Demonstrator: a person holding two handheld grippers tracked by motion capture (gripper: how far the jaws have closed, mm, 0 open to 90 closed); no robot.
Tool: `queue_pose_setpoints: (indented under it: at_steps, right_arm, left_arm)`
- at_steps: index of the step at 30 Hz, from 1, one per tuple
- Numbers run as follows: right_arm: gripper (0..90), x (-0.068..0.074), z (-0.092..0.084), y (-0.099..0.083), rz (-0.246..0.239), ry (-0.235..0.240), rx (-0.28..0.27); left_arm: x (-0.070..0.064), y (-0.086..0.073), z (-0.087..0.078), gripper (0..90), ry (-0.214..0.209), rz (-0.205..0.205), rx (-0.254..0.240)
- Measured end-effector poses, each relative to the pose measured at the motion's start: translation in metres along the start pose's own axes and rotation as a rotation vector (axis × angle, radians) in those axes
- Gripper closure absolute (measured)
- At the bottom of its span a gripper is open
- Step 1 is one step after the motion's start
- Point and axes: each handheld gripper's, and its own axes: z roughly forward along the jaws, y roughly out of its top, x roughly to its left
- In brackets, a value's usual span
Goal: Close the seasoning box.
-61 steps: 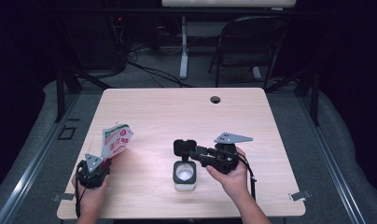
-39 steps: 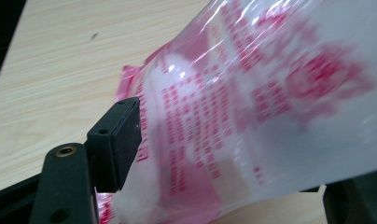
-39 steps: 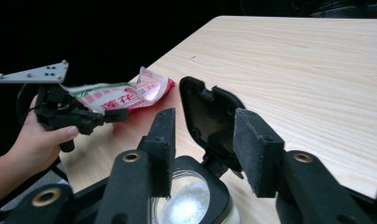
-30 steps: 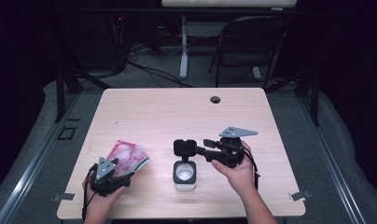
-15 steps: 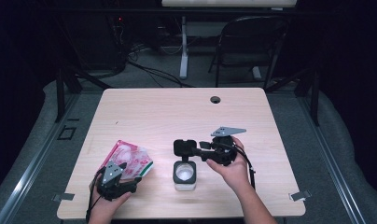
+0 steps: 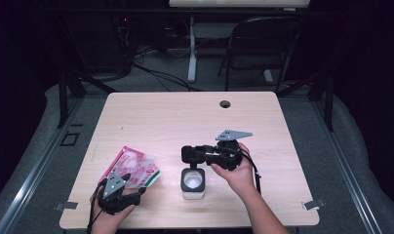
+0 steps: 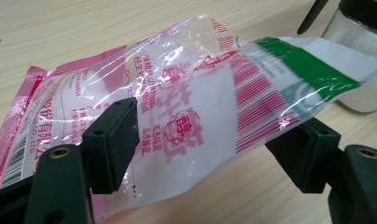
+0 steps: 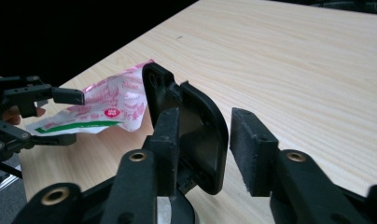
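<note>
One step looks part done: hinged black lid of the small jar already stands up, white contents showing. Right gripper just above the jar, fingers half-wide and just closing around that lid, one pad not yet touching. Left of the jar on the table, pink packet pinched across its width by the left gripper, green end lifted. Probably left: emptying the packet into the jar.
</note>
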Motion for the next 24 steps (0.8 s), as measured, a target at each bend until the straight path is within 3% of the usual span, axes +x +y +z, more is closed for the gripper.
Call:
queue_pose_setpoints:
  at_steps: [11, 24]
  right_arm:
    - [74.5, 0.0009, -0.0045, 0.0018, -0.030, -0.001, -0.011]
    - [76.0, 0.0008, -0.0063, 0.0029, -0.042, 0.008, 0.001]
  left_arm:
    - [-0.0022, 0.0004, -0.0002, 30.0, -0.007, 0.006, 0.003]
    - [-0.0038, 0.0005, 0.0004, 30.4, -0.012, 0.009, 0.005]
